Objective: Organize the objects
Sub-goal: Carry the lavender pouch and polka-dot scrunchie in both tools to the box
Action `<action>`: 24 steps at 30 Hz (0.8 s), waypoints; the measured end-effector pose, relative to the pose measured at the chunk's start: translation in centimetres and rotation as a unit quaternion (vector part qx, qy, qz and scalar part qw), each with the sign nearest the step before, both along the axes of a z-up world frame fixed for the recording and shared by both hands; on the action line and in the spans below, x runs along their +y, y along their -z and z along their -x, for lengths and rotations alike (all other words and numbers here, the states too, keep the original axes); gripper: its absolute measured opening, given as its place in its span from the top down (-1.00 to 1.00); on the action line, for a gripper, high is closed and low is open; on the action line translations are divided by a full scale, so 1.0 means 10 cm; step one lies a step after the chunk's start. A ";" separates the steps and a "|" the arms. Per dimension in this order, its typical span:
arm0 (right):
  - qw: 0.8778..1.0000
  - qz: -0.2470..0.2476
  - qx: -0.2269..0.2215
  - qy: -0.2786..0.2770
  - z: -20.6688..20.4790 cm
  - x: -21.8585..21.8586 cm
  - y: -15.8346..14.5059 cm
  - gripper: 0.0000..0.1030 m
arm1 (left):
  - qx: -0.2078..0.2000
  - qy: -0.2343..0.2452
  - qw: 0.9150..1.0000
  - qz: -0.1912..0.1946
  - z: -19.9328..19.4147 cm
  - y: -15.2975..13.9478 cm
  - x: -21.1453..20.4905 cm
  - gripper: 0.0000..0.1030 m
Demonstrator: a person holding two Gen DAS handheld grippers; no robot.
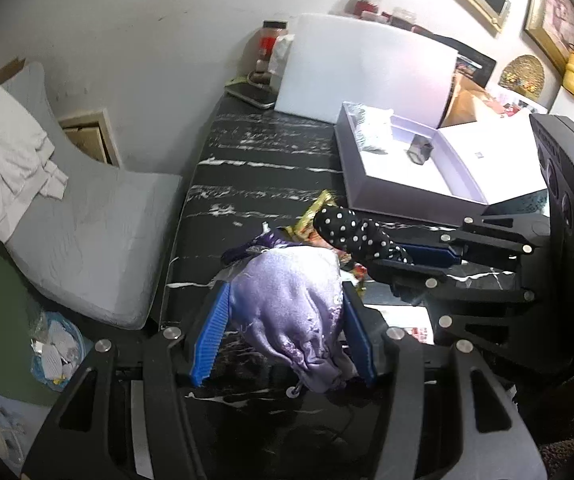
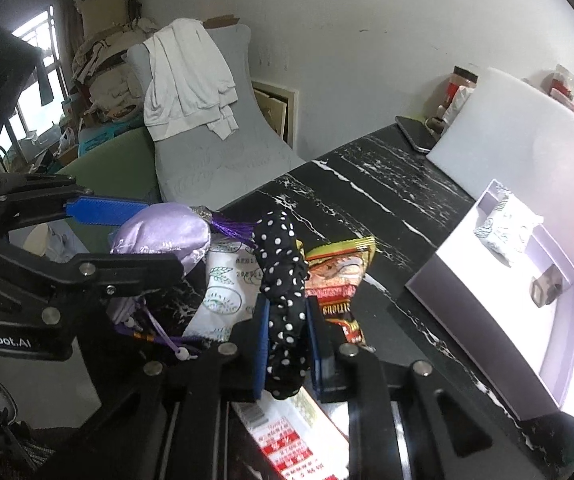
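My left gripper (image 1: 285,300) is shut on a lilac satin pouch (image 1: 291,312) with a purple tassel, held above the black marble table (image 1: 255,152). The pouch also shows in the right wrist view (image 2: 163,232). My right gripper (image 2: 287,304) is shut on a black polka-dot cloth item (image 2: 283,300), which shows in the left wrist view (image 1: 359,236) too. A red and yellow snack packet (image 2: 339,276) and a white printed packet (image 2: 223,284) lie on the table under the grippers. An open lilac box (image 2: 487,308) stands to the right, holding a white packet (image 2: 503,232) and a small dark cube (image 2: 545,288).
A white board (image 1: 363,68) leans at the table's back. A phone (image 2: 417,134) and a jar (image 2: 461,84) sit near the wall. A grey chair with white clothing (image 2: 187,76) stands left of the table. A red-and-white paper (image 2: 287,448) lies near the front edge.
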State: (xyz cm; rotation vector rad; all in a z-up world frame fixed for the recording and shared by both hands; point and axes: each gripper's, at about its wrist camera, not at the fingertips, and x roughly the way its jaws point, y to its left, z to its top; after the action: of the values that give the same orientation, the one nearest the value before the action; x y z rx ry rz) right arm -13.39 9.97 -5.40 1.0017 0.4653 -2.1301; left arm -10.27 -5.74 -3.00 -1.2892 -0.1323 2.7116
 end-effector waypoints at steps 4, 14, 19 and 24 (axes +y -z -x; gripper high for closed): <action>1.000 0.009 0.010 0.008 -0.11 0.16 -0.12 0.69 | 0.014 0.013 1.000 0.007 -0.08 -0.17 0.19 -0.03; 0.998 0.024 0.033 0.046 -0.34 0.71 -0.35 0.69 | 0.032 0.064 0.997 0.020 -0.18 -0.41 0.76 -0.03; 0.997 0.025 0.039 0.068 -0.43 0.97 -0.40 0.69 | 0.034 0.095 0.995 0.020 -0.22 -0.44 1.06 -0.03; 0.995 0.022 0.041 0.093 -0.49 1.21 -0.42 0.69 | 0.030 0.123 0.992 0.018 -0.23 -0.43 1.33 -0.03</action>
State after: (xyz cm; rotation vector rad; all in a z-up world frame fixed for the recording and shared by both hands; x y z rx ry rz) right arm -8.54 22.12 -1.21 0.9690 0.3754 -2.3442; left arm -7.94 7.53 1.29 -1.1472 0.0786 2.5486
